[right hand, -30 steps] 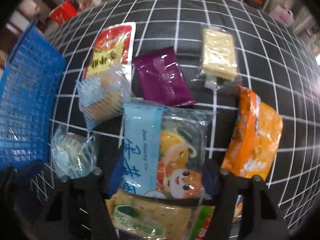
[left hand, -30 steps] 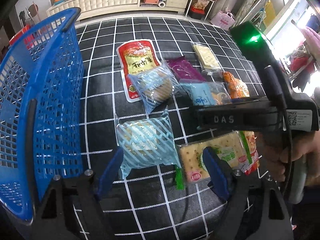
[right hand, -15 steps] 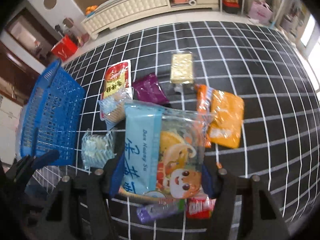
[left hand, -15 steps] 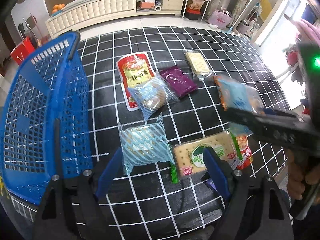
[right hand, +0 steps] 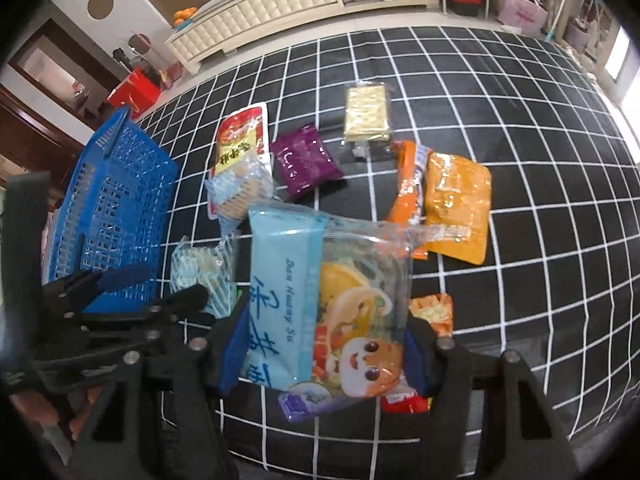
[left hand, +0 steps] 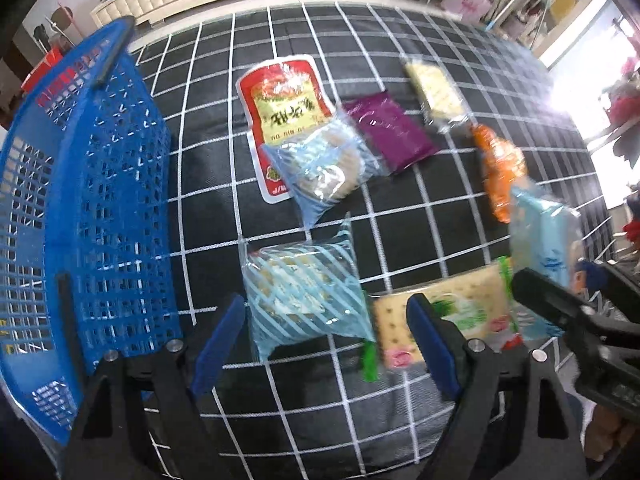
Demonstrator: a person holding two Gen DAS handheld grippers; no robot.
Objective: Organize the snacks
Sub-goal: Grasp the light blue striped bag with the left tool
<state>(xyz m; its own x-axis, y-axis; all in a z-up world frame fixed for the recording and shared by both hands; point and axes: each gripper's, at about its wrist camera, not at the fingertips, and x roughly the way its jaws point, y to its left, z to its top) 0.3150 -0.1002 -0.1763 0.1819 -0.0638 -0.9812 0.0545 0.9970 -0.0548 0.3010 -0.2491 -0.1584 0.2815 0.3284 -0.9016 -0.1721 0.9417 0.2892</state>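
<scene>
nearby, blue basket (left hand: 100,200), striped packet (left hand: 304,292) between left tongs (left hand: 326,344)

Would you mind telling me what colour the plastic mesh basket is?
The plastic mesh basket is blue, clearest in the left wrist view.

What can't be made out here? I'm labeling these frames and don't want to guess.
- Blue basket: its inside, hidden by its mesh wall, left wrist view.
- Small packets under the light blue snack pack held by the right gripper, right wrist view.
- Cracker pack: print blurred, partly behind a left gripper finger.
</scene>
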